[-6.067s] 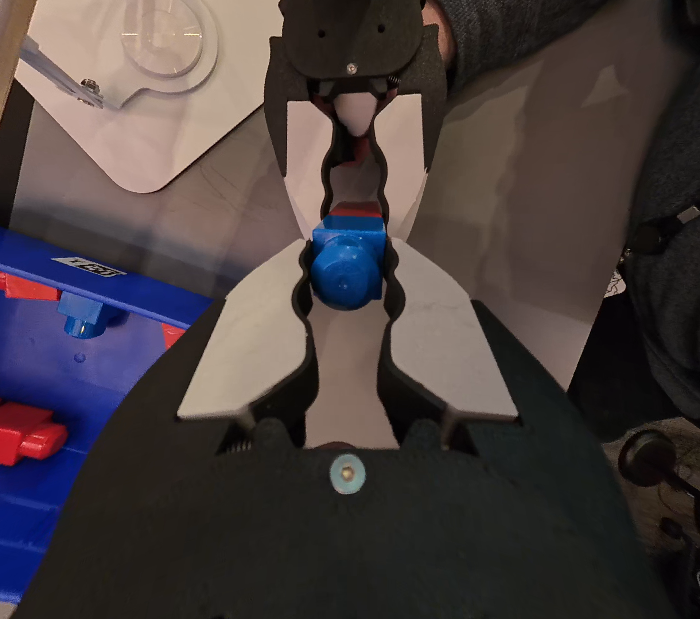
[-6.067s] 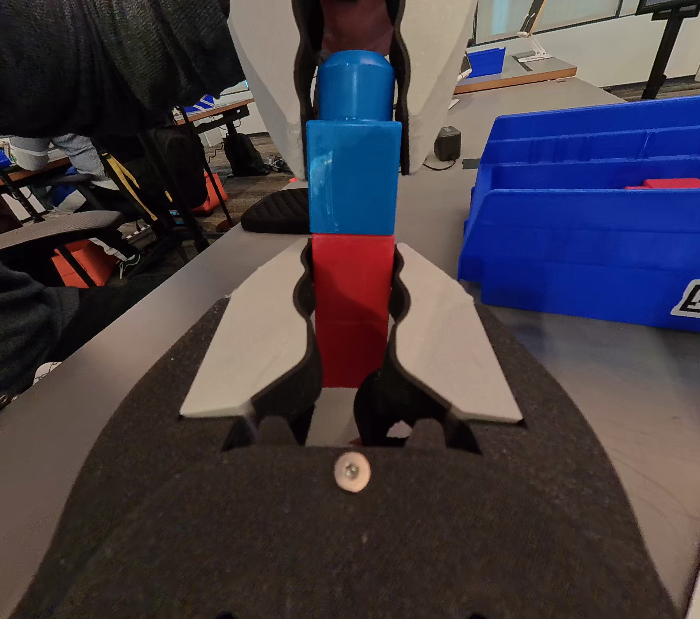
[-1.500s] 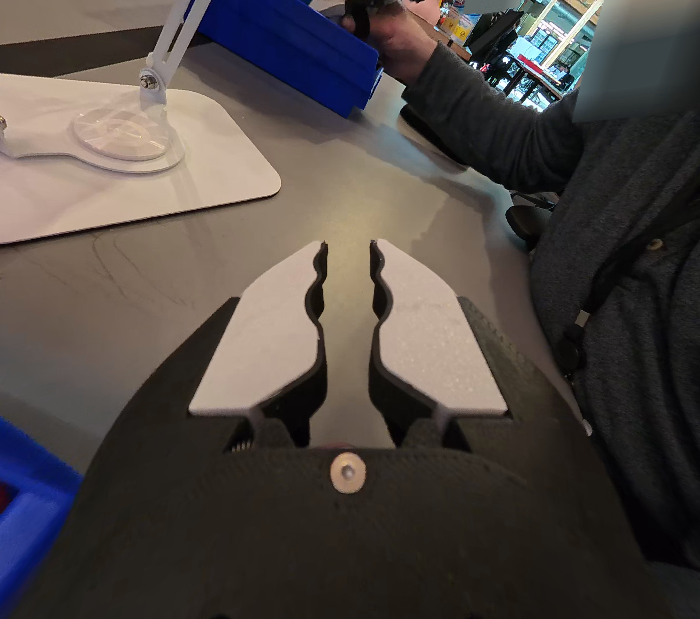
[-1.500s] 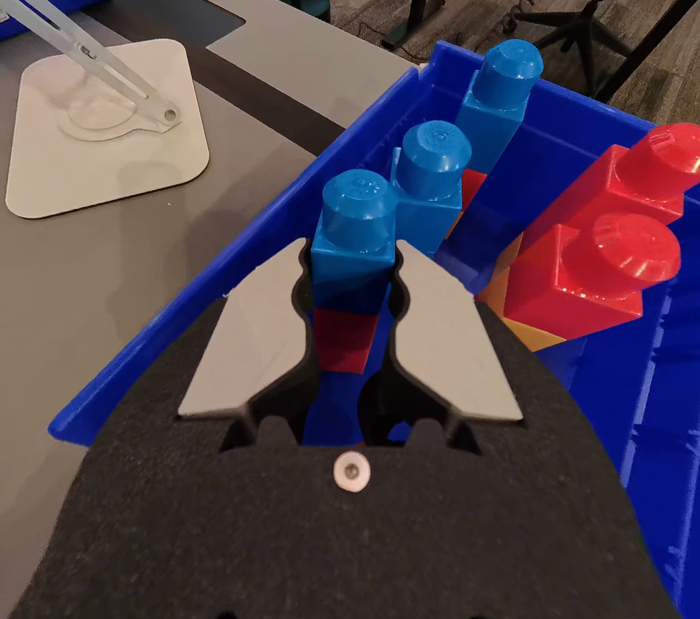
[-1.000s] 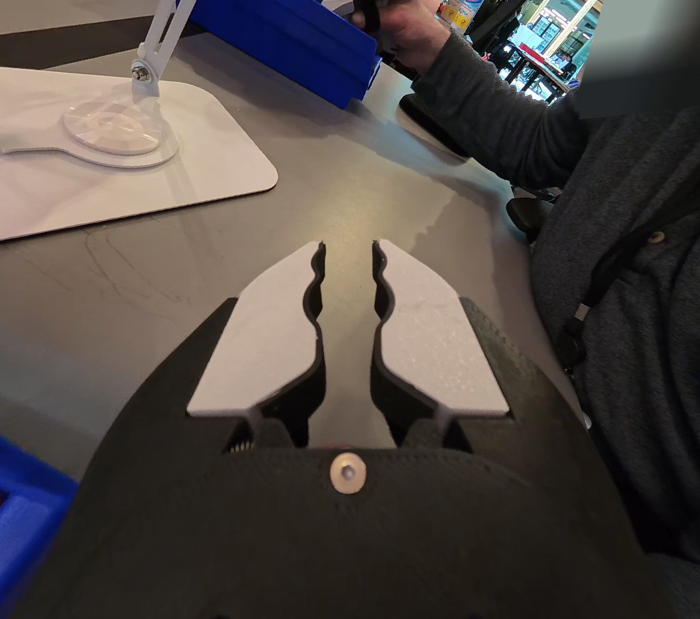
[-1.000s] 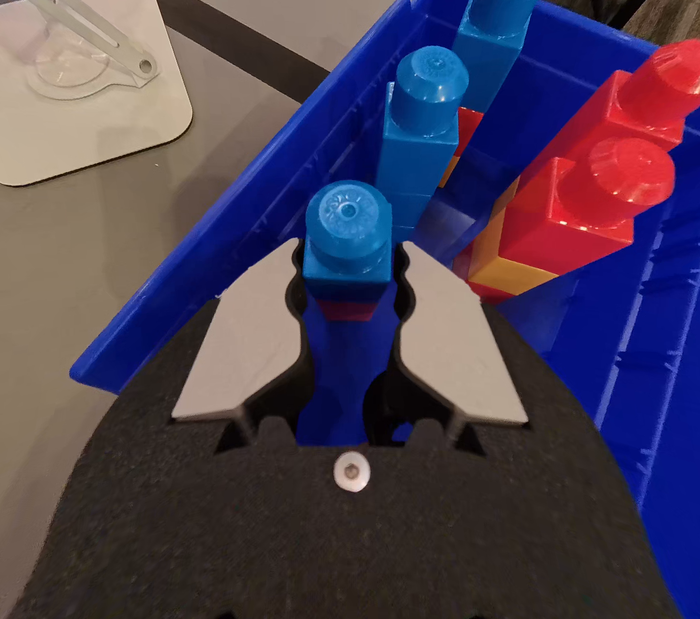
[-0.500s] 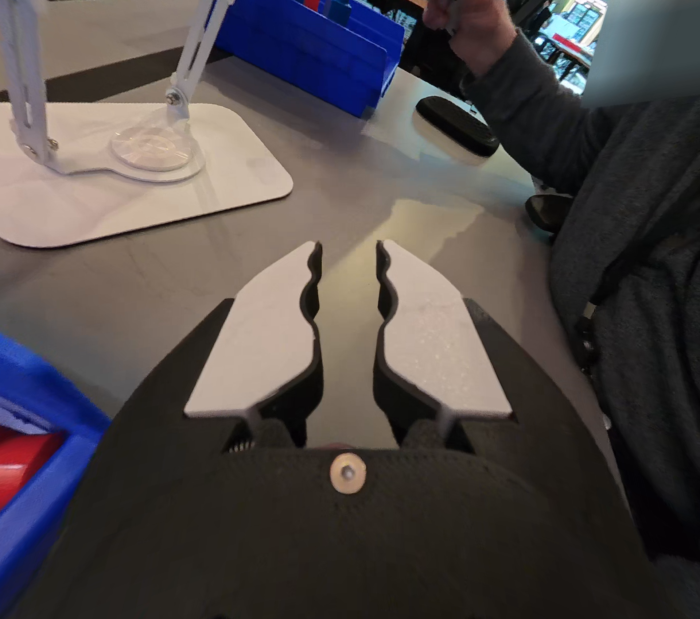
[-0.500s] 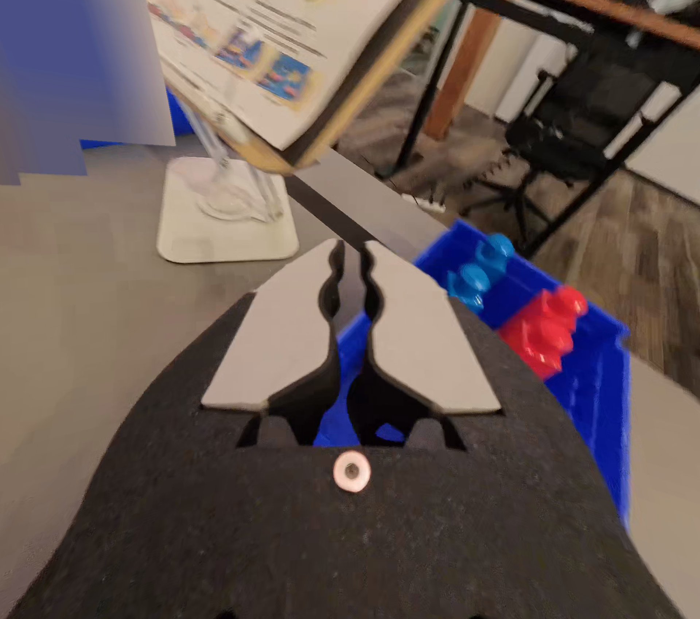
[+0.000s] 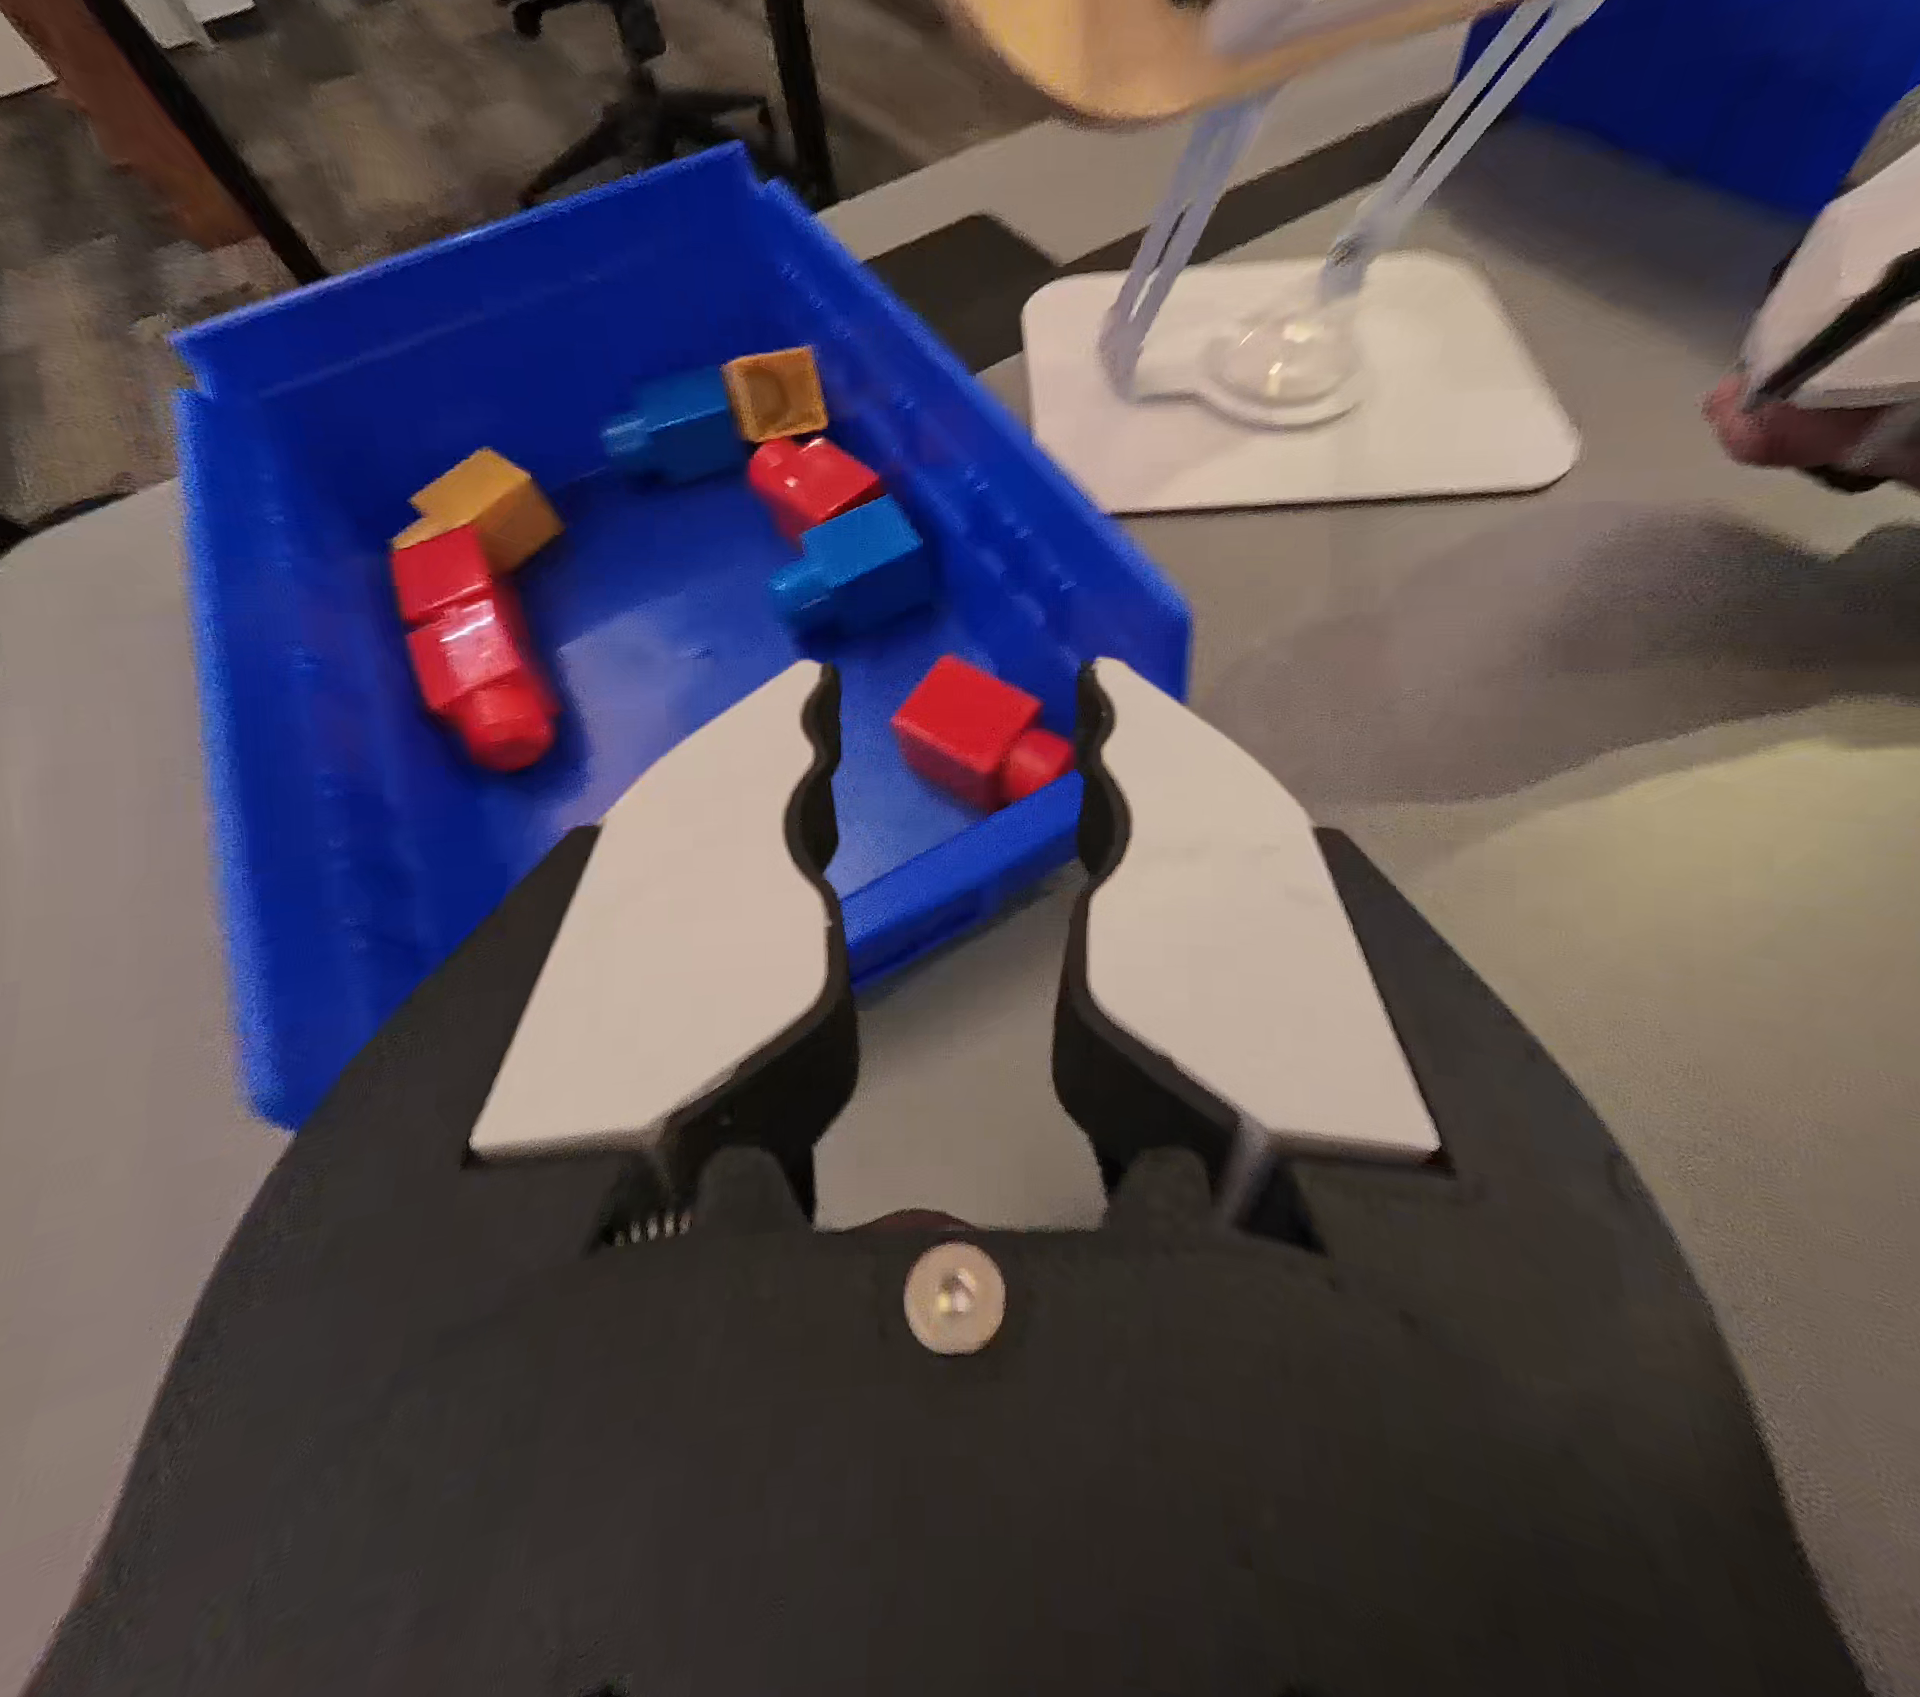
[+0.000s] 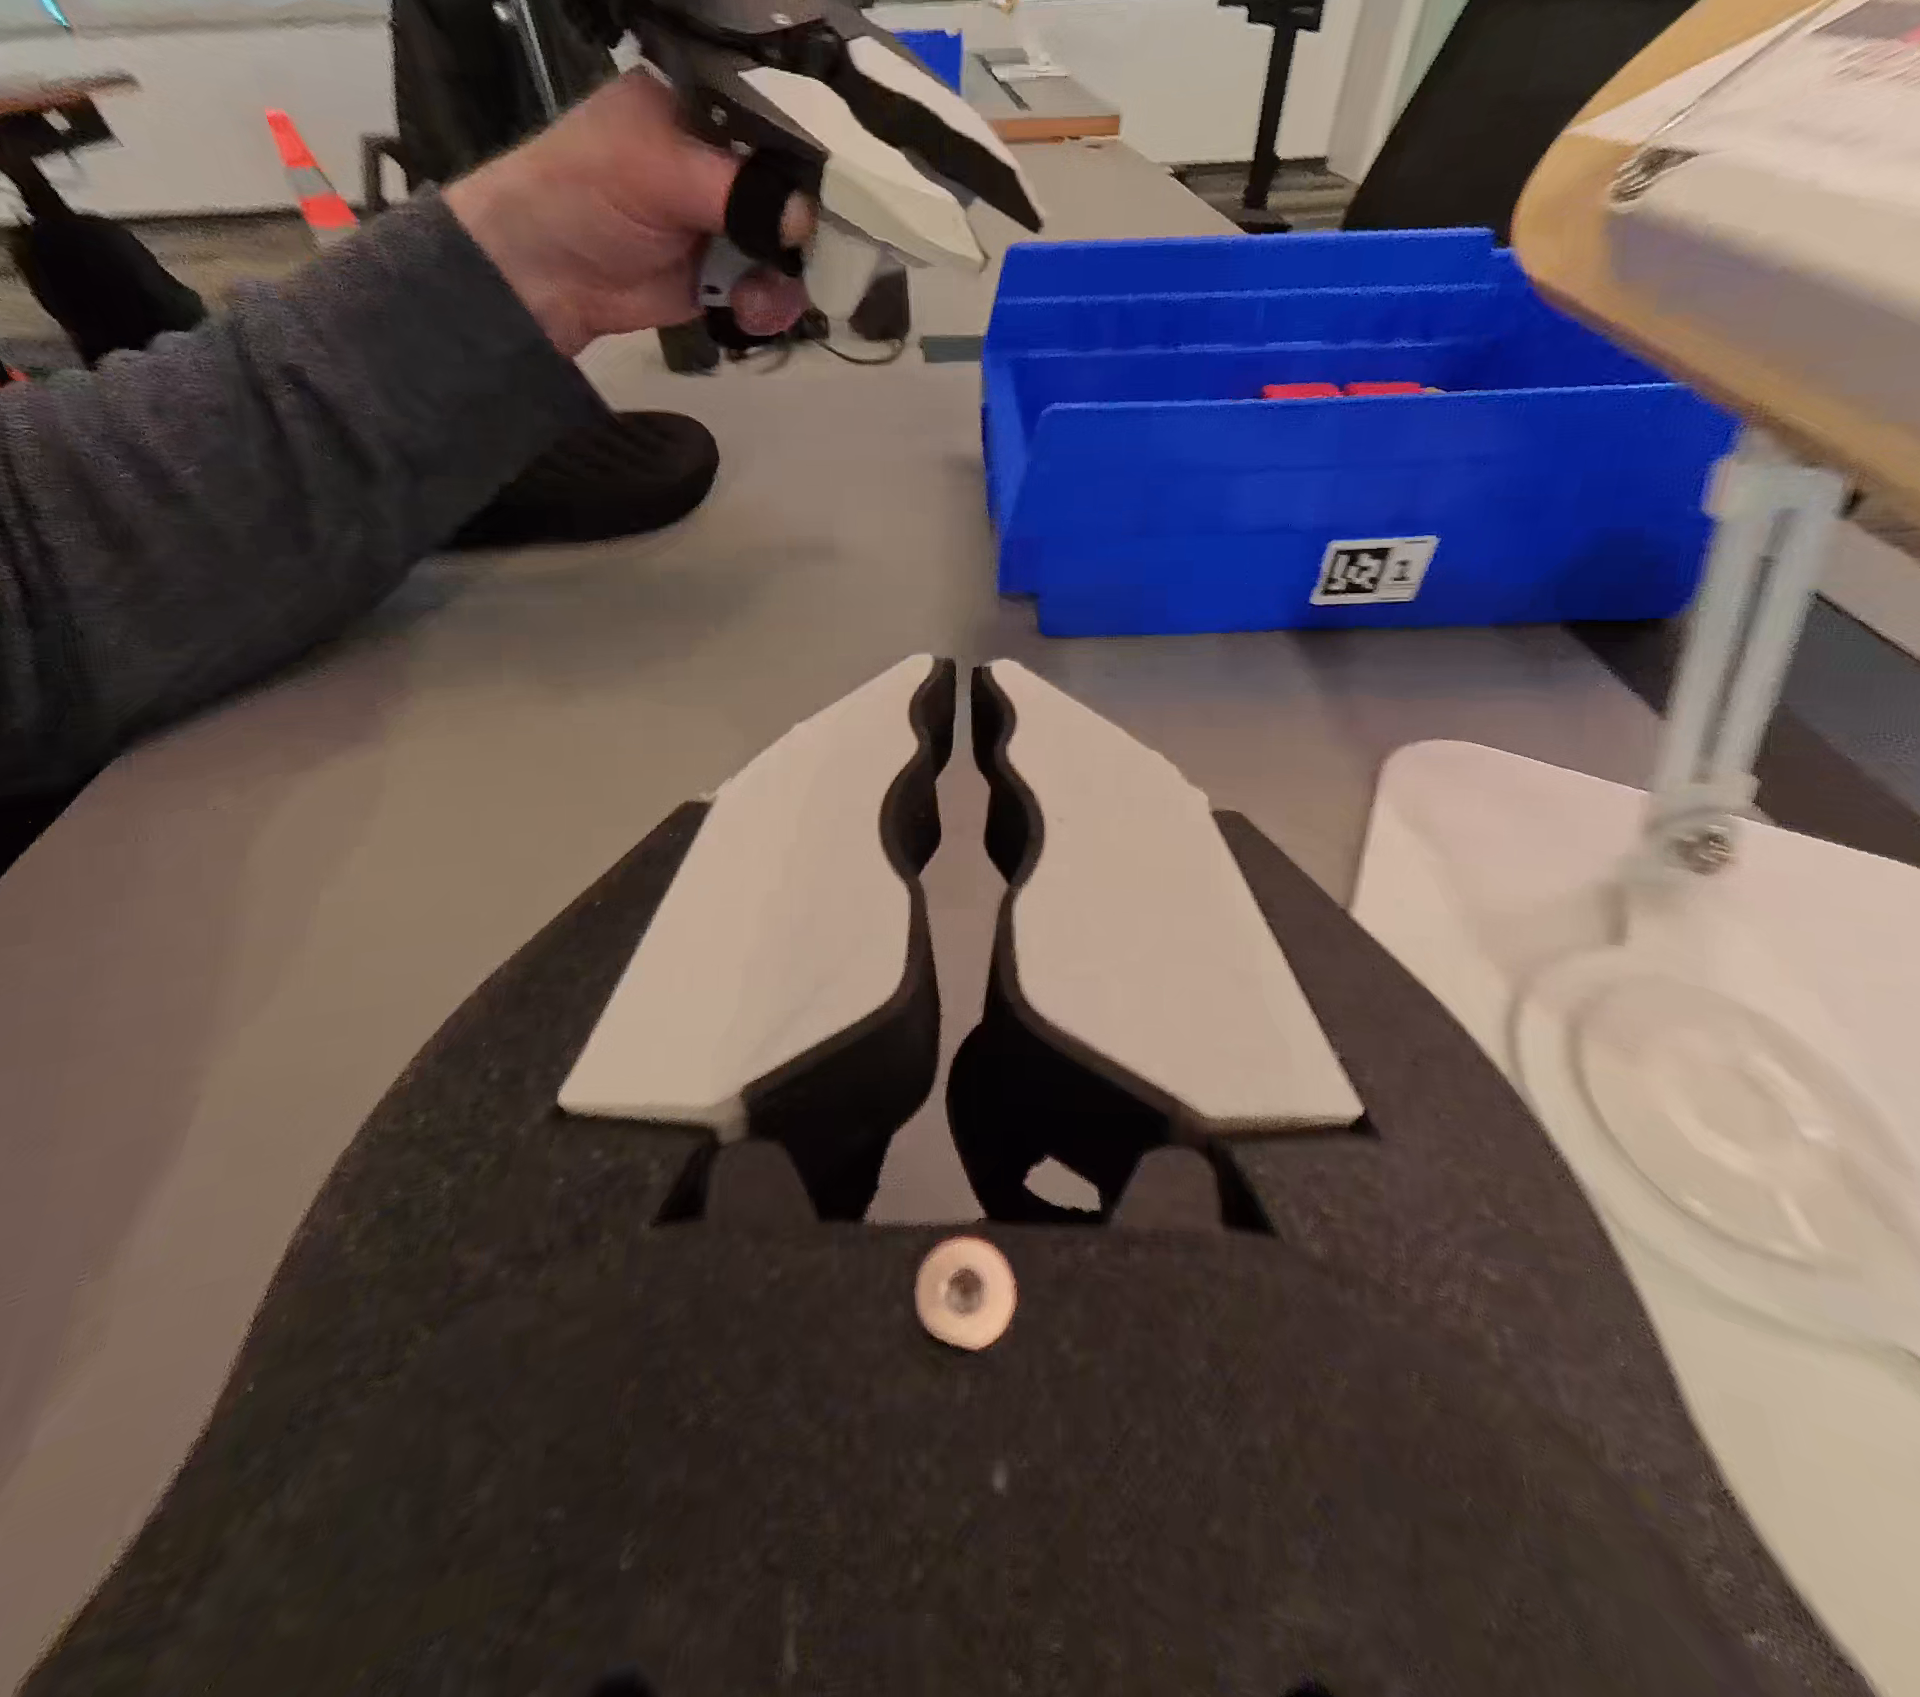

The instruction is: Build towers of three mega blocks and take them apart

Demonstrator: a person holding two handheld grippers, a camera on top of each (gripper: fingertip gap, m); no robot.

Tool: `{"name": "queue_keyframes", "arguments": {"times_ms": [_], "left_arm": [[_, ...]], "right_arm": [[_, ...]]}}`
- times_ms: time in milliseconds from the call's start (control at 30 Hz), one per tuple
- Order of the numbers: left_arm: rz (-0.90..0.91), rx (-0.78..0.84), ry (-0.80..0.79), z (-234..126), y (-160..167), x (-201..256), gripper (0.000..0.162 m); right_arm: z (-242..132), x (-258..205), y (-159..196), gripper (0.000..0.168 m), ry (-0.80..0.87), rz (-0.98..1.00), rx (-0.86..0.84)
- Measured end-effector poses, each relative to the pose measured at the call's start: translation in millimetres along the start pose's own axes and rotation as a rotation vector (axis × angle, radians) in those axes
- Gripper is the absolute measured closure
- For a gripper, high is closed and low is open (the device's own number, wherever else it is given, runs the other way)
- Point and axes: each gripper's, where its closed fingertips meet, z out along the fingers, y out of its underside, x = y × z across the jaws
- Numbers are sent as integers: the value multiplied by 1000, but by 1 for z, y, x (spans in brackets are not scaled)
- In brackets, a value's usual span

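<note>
My left gripper [image 9: 951, 717] hung with its jaws wide and empty above the near wall of the blue bin [image 9: 312, 816] at the desk's [image 9: 1558, 868] left edge. In the bin I counted eight loose mega blocks: four red [image 9: 966, 731], two blue [image 9: 857, 572] and two orange [image 9: 774, 395], none stacked upright. My right gripper [image 10: 963, 671] was nearly closed on nothing over the desk.

Blue bin [image 9: 312, 712] holds red, blue, orange blocks [image 9: 473, 660].
</note>
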Motion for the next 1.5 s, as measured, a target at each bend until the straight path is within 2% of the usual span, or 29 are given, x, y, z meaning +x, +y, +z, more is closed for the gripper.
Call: {"name": "queue_keyframes", "arguments": {"times_ms": [167,300,367,533,700,733,767,867,967,1067,1133,1233,1367,1500], "left_arm": [[129,-215,-34,18,15,-37,114],[288,-510,-45,42,52,-61,101],[309,-615,-22,50,66,-68,101],[338,-722,-6,58,75,-83,98],[336,-877,-3,59,94,-92,105],[328,-909,-5,59,98,-93,111],[318,-925,-4,60,99,-92,117],[302,-963,14,63,101,-89,124],[315,-987,22,71,100,-86,123],[291,-884,109,86,86,-66,117],[302,-895,67,81,85,-75,106],[269,-910,80,69,88,-81,105],[281,-1001,69,55,100,-92,106],[343,-1119,38,44,109,-102,115]], "right_arm": [[20,-12,18,163,-78,40,-4],[19,-16,25,163,-104,35,-15],[18,-17,24,163,-121,51,-8],[18,-18,25,162,-138,55,-15],[19,-22,27,162,-143,31,-34],[19,-22,27,162,-142,29,-35],[19,-22,27,162,-143,28,-35],[19,-22,27,162,-146,32,-36],[19,-23,28,162,-148,30,-38],[19,-23,28,162,-150,26,-41],[19,-24,28,162,-151,26,-41],[18,-24,28,162,-154,29,-41],[19,-24,29,161,-159,28,-46],[19,-25,29,161,-160,28,-46]]}}
